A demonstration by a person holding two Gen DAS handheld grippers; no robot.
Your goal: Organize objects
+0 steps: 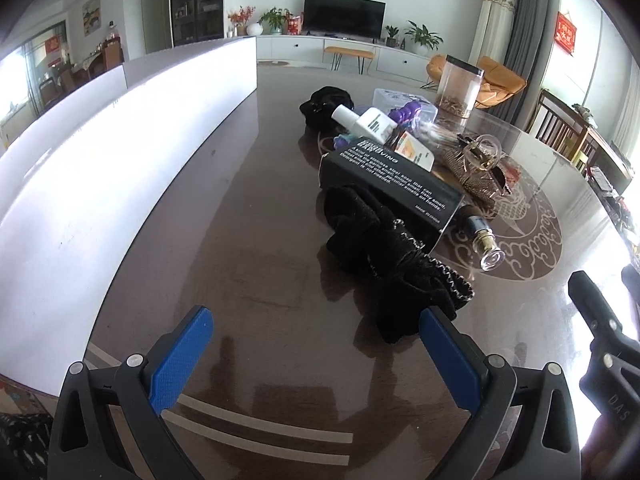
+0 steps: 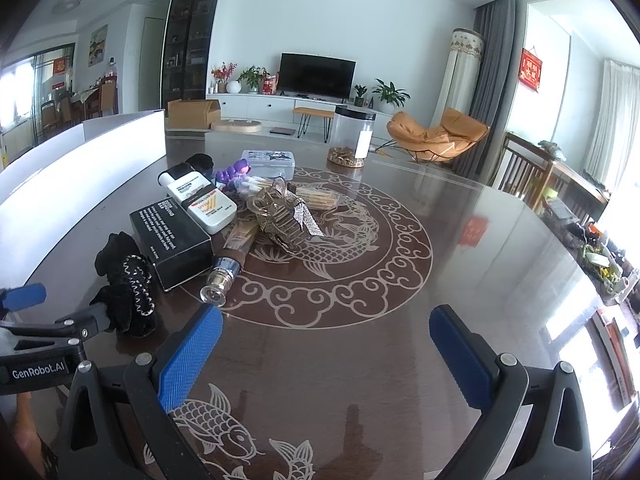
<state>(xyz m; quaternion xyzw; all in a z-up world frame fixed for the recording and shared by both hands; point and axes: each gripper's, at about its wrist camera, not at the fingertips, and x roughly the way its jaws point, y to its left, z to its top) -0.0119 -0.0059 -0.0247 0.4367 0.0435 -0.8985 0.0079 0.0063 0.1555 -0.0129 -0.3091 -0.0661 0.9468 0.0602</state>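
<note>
The dark glossy tabletop (image 2: 460,280), inlaid with a pale fish-and-cloud roundel, carries everything. A long white box (image 1: 132,136) runs along its far left edge, toward ten o'clock from the left tongs (image 1: 316,360); its inside is hidden, so whether anything has been put there cannot be told. The clutter sits in one loose heap at about twelve to one o'clock in the left view. Going down in size: a clear canister (image 2: 354,136) at the far end, a black printed carton (image 1: 390,190), a clear lidded case (image 2: 270,160), a white tube (image 2: 200,200), a gold mesh clip (image 2: 280,216), a black scrunchie (image 1: 396,272) and a small glass bottle (image 1: 486,244) lying on its side.

The left tongs stand wide, empty, with the scrunchie just beside the right finger's tip. The right tongs (image 2: 324,344) are also wide and empty, over bare tabletop, the heap off at ten to eleven o'clock.

By the look of it, sorting has scarcely begun: the heap is still jumbled, and every piece remains to be placed. The scrunchie seems the likeliest first pick.
</note>
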